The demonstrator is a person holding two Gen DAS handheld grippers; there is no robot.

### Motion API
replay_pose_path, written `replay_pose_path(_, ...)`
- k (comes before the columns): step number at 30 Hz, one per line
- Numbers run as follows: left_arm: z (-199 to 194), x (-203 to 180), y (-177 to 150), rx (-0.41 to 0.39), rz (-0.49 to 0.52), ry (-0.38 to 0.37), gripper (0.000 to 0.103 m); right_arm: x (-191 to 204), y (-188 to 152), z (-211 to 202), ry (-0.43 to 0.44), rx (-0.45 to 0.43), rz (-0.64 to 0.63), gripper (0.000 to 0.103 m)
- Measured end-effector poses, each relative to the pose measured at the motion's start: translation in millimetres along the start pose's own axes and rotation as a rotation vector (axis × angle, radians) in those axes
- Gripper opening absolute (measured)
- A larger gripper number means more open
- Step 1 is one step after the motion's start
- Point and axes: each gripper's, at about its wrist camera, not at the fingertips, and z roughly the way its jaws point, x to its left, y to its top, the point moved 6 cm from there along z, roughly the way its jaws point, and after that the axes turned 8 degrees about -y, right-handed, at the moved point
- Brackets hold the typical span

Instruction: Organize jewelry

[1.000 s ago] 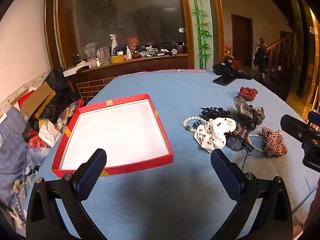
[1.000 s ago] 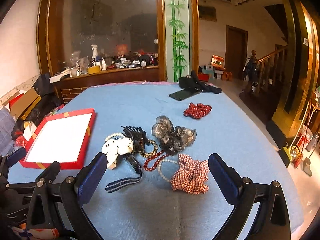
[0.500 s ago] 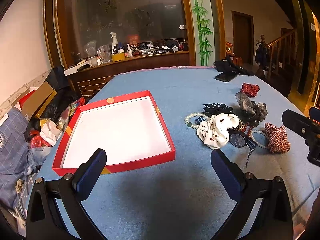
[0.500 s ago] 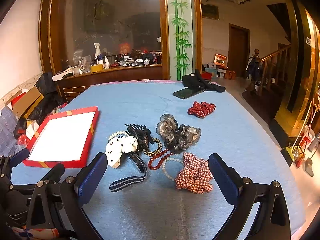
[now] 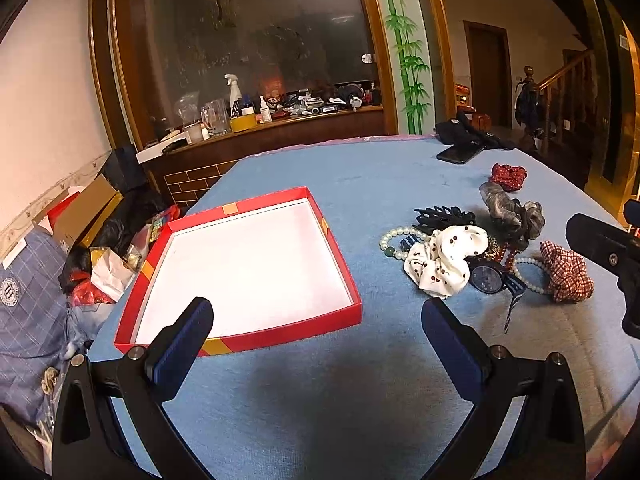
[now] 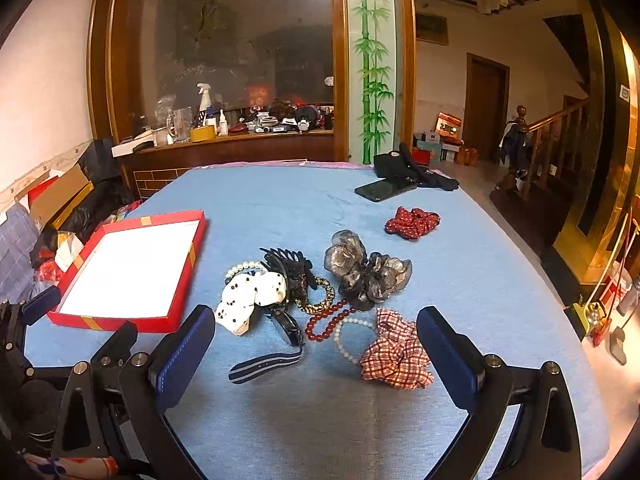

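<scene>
Right wrist view | four scrunchies point(image 6: 396, 360) | one red box point(image 6: 132, 272) | three bead bracelets point(image 6: 328, 320) | both grippers point(image 6: 316, 344) spread, empty

From my left wrist view, my right tongs point(image 5: 600, 248) are chopped off by the right edge, so I can't tell how they stand. The watch point(image 6: 289, 326) is half buried under the white dotted scrunchie point(image 6: 250, 294), and the leopard bracelet point(image 6: 320, 300) ducks behind the black claw clip point(image 6: 286, 264). Stuff on the shelf point(image 6: 240, 136) past the counter's far edge is too small to make out.
</scene>
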Motion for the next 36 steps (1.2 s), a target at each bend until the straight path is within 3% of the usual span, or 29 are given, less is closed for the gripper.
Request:
replay_pose_path(18, 10.1, 0.4, -6.6, 0.034, 0.001, -0.007, 0.103, 4.6, -1.1, 15.2, 0.022, 0.037, -0.022, 0.102)
replay_pose_path(25, 15.9, 10.6, -5.4, 0.069, -0.043, -0.05, 0.103, -9.2, 18.6, 24.8, 0.051, 0.054, 0.015, 0.098)
replay_pose_path(34, 16.2, 34.7, 7.6, 0.094, -0.104, -0.092, 0.103, -25.2, 59.7, 32.8, 0.095, 0.051, 0.072, 0.085)
replay_pose_path(36, 15.6, 35.1, 12.6, 0.099, -0.107, -0.111, 0.103, -29.7, 72.6, 32.9, 0.115, 0.049, 0.084, 0.074)
